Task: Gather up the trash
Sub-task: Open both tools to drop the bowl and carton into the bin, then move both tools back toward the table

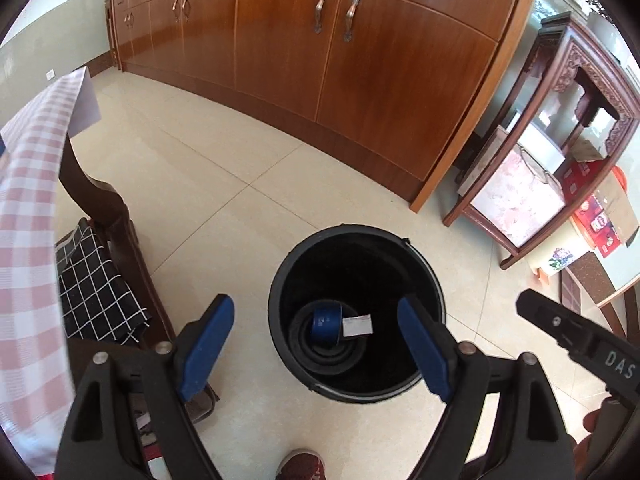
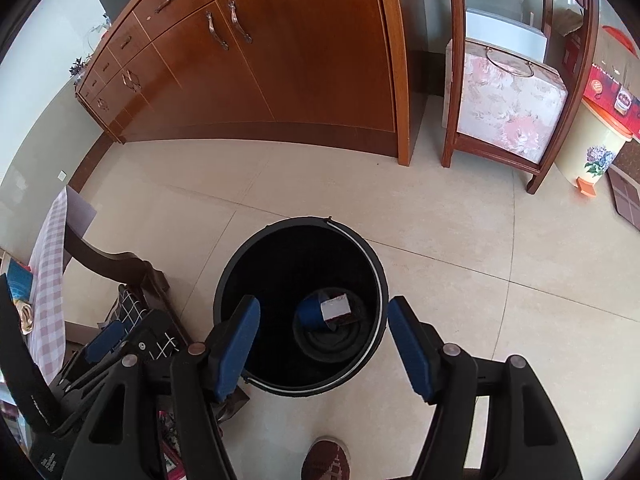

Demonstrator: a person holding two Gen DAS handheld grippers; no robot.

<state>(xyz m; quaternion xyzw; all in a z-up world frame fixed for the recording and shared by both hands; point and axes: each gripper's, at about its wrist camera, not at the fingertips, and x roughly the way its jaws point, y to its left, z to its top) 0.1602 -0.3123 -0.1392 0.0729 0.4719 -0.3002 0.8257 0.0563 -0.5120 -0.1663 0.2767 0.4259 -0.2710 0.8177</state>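
Both grippers, left gripper [image 1: 316, 350] and right gripper [image 2: 324, 346], hang over the black bucket [image 2: 224, 280], fingers open and empty; a blue can [image 1: 326, 322] lies inside.

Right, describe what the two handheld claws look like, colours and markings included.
Both are alike: the left claw and right claw have matte black angular plastic arms with triangular cut-outs and round silver rivets, each ending in flat blue fingers. White letters "DAS" mark the right unit's side. No cables or sleeves show.
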